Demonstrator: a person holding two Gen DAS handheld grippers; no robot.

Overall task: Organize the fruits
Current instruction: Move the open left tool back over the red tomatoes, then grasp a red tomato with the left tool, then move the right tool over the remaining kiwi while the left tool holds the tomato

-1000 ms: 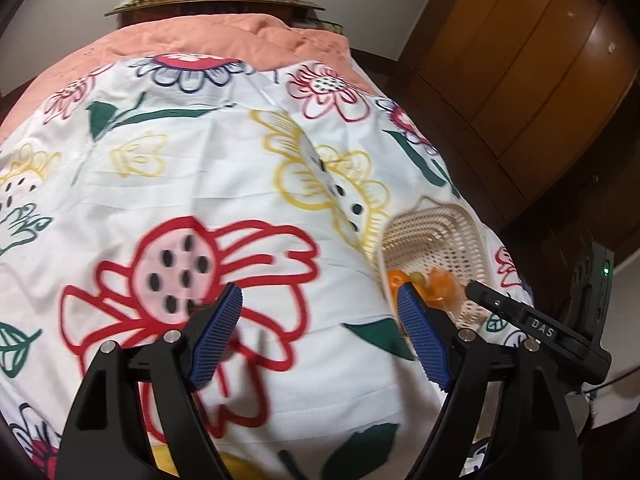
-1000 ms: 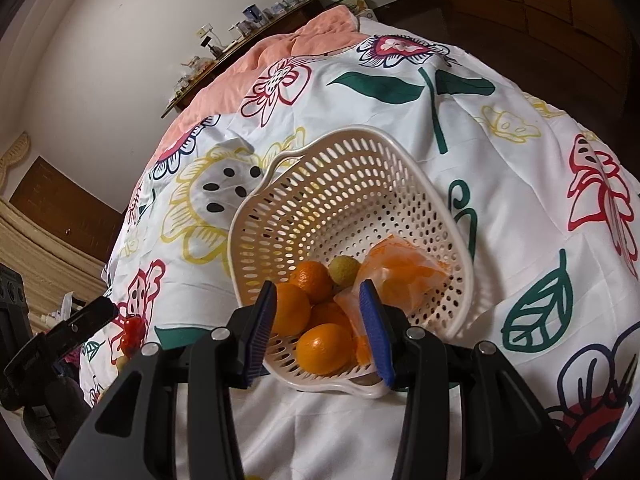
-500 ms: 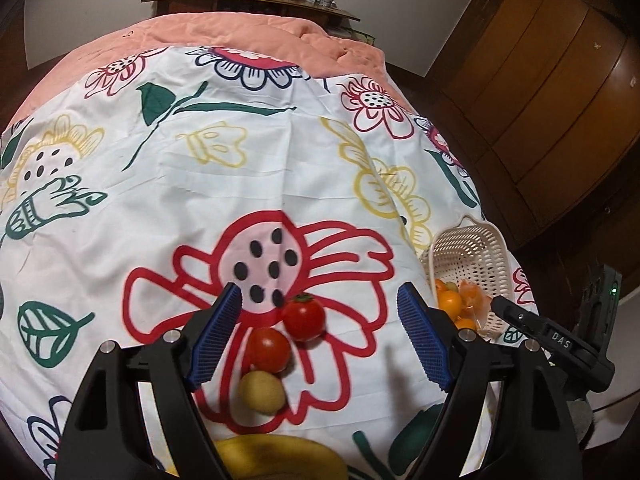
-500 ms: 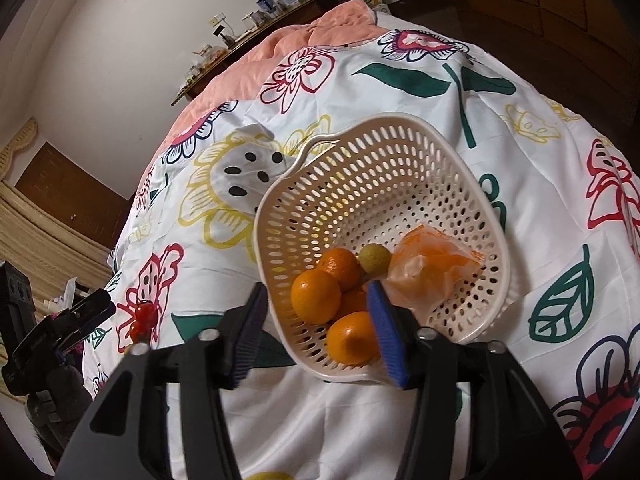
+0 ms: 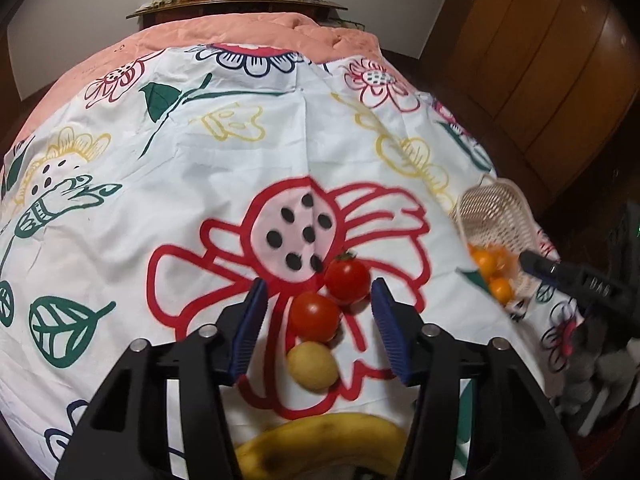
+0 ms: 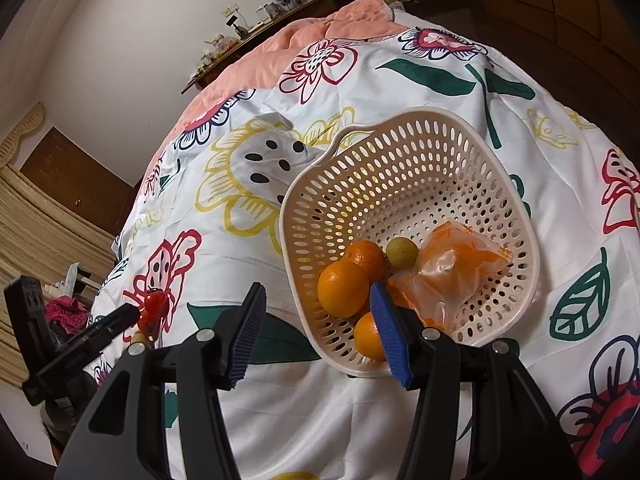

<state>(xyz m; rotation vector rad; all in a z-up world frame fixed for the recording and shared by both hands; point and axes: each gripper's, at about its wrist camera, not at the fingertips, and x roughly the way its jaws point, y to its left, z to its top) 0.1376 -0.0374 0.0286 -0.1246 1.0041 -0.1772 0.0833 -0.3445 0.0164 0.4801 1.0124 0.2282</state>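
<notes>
Two red tomatoes, the nearer one point(image 5: 315, 317) and the farther one point(image 5: 347, 281), are seen lying touching each other on the flowered bedspread point(image 5: 240, 184), with a small yellow fruit point(image 5: 313, 365) just below them and a banana point(image 5: 324, 440) at the bottom edge of the left wrist view. None of these has been placed in the cream basket point(image 6: 416, 168), which sits tilted on the bed well to their right. In the basket three oranges point(image 6: 344, 288), a small greenish fruit point(image 6: 401, 253) and a clear bag of orange pieces point(image 6: 452, 268) are already gathered, so the task is judged to be partly done, with four fruits left on the bed. The left claw point(image 5: 318, 312) has just been closing and is now narrowed around the nearer tomato, though its blue pads are not yet pressed against it. The right claw point(image 6: 318, 312) is held moderately open and empty just in front of the basket's near rim, nothing being gripped.
</notes>
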